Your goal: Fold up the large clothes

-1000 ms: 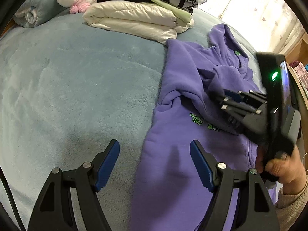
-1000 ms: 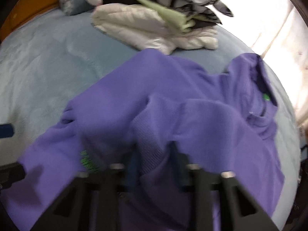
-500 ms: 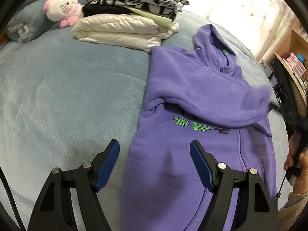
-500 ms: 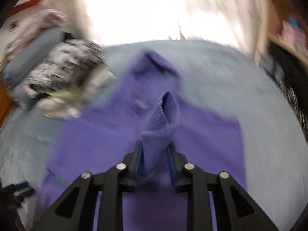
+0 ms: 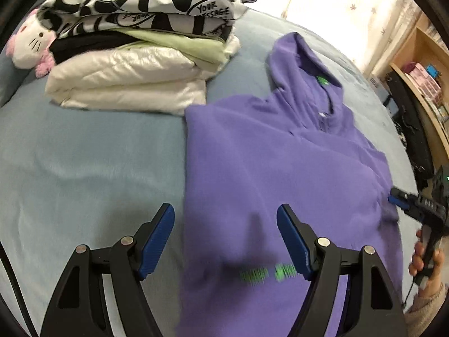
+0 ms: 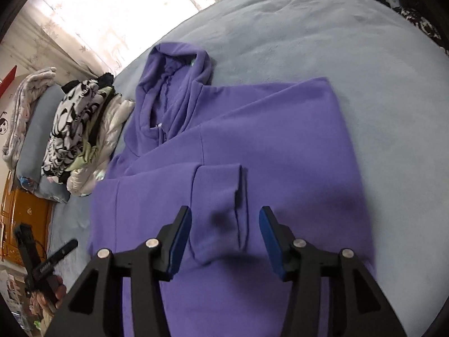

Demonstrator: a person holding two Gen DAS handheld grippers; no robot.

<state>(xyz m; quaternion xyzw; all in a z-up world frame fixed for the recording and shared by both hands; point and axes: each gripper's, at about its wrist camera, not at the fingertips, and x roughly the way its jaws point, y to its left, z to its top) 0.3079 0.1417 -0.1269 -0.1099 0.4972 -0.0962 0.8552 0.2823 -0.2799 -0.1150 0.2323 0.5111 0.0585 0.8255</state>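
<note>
One sleeve (image 6: 219, 205) is already folded across the purple hoodie (image 5: 280, 168), which lies flat on the bed (image 5: 84, 154) beside a stack of folded clothes (image 5: 134, 64). Right gripper (image 6: 224, 238) fingers are opening, the cuff lying loose between them. Left gripper (image 5: 224, 241) fingers stand wide apart, empty. Body folds remain.

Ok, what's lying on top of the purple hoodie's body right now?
A folded-over sleeve lies across the purple hoodie, its cuff between the opening right gripper pads. The front it covers is hidden.
</note>
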